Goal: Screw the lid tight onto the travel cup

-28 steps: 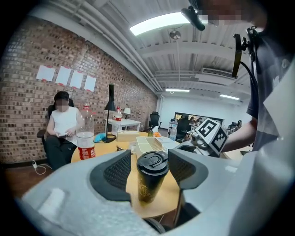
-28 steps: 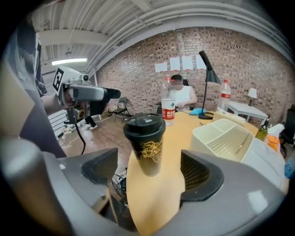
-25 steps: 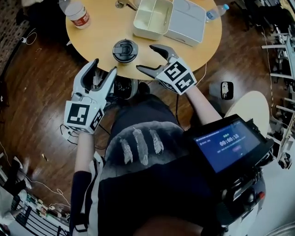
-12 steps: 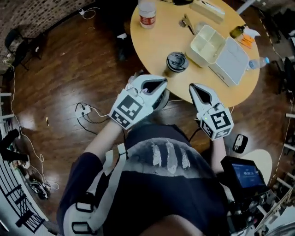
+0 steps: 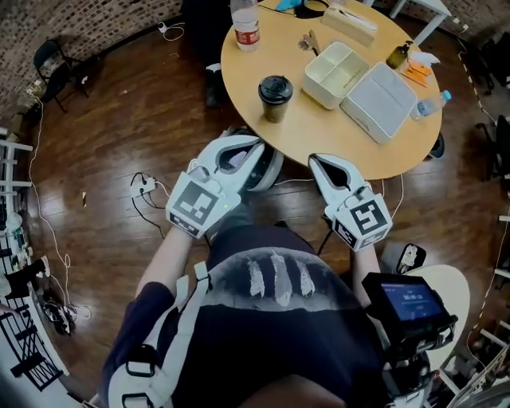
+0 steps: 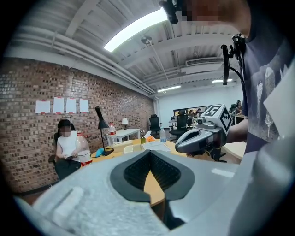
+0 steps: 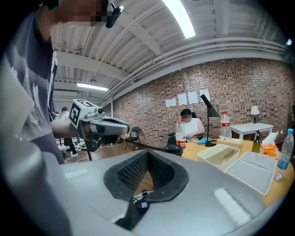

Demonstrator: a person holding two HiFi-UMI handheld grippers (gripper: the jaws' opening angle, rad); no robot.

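Observation:
The travel cup (image 5: 276, 97) stands upright on the round wooden table (image 5: 303, 131) with its black lid (image 5: 276, 86) on top. Both grippers hang short of the table's near edge, in front of the person's torso, well apart from the cup. My left gripper (image 5: 259, 146) is shut with nothing between its jaws, and so is my right gripper (image 5: 313, 158). In the left gripper view the left gripper (image 6: 150, 155) has its pads together. The right gripper view shows the right gripper (image 7: 146, 154) closed the same way, with the cup's lid (image 7: 174, 149) just beyond.
An open cream lunch box (image 5: 335, 73) and its lid (image 5: 382, 92) lie right of the cup. A water bottle (image 5: 245, 24) stands at the far edge and small bottles (image 5: 429, 103) at the right. A person (image 7: 190, 123) sits behind the table. Cables (image 5: 147, 187) lie on the wooden floor.
Both grippers' jaws went from wide open to shut. The view has drawn back, so the table and cup now sit farther away, and the grippers have come closer together.

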